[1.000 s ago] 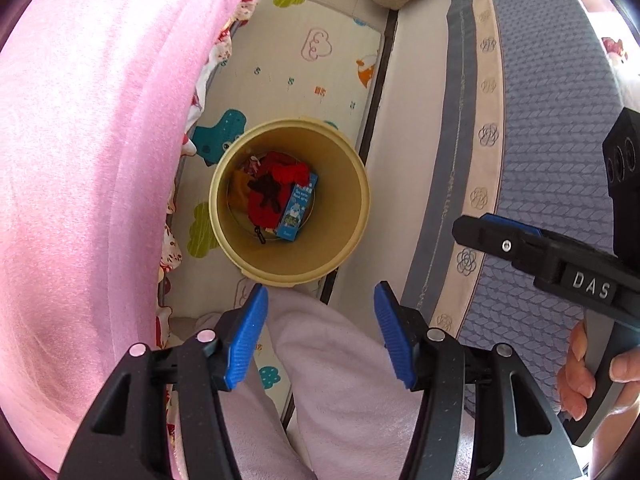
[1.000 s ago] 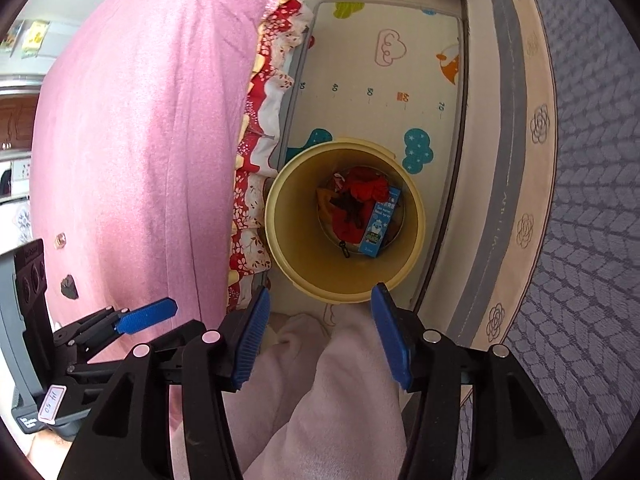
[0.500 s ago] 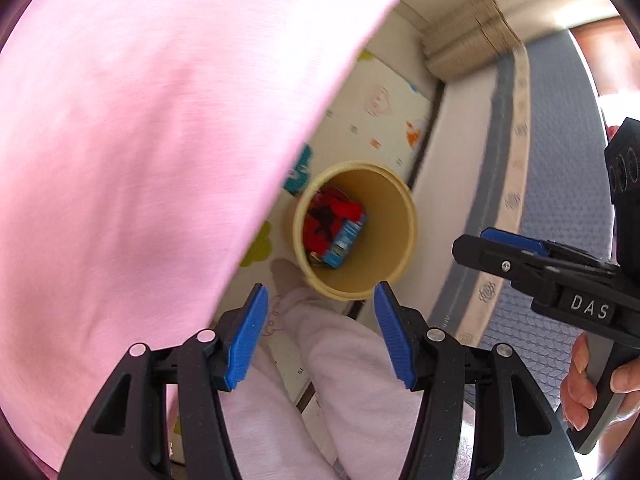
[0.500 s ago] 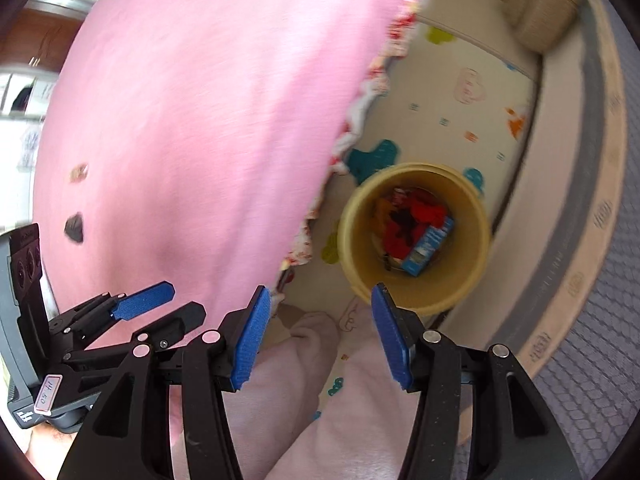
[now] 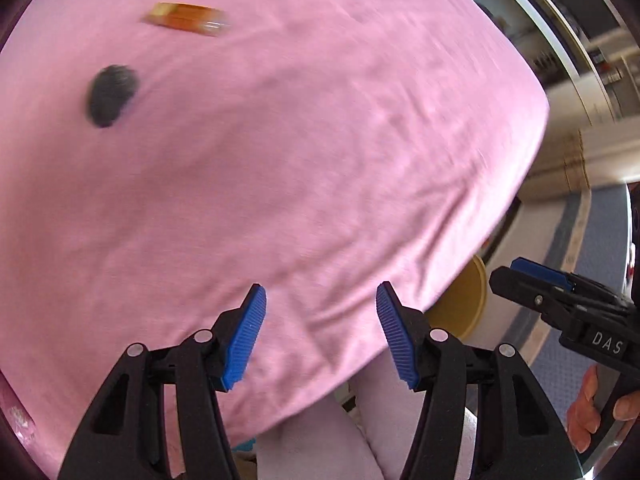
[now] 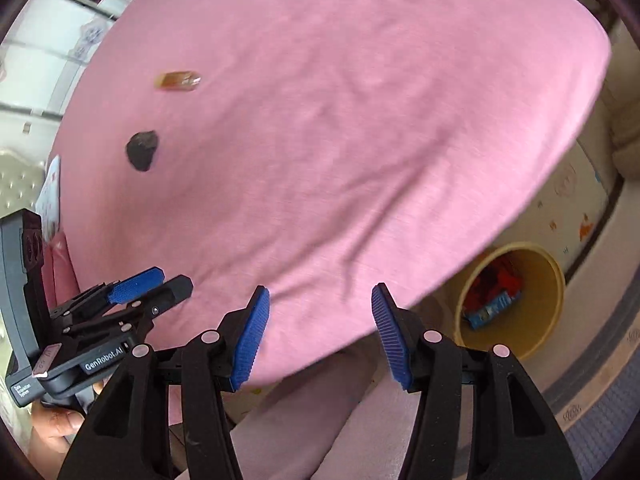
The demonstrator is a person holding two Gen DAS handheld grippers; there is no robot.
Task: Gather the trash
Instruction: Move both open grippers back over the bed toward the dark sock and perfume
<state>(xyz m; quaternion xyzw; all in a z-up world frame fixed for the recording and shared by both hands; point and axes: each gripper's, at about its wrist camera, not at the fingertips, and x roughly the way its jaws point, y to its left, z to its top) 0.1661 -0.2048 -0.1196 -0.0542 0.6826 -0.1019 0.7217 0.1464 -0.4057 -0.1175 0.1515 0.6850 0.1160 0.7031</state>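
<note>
Both views have been swung from the yellow bin onto the pink sheet. Left gripper and right gripper are held half-open, empty. Amber wrapper and dark scrap are seen lying well apart from them on the sheet.

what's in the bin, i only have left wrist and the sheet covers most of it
Observer: In the right wrist view the bin is open to sight: red scraps and a blue carton lie inside.
Operator: is my left gripper holding anything
Observer: No. The right wrist view shows the left gripper from the side, nothing between its pads.
Operator: anything beyond the sheet on the far left
Observer: White cabinets stand past the pink sheet; your view cuts them off there.
</note>
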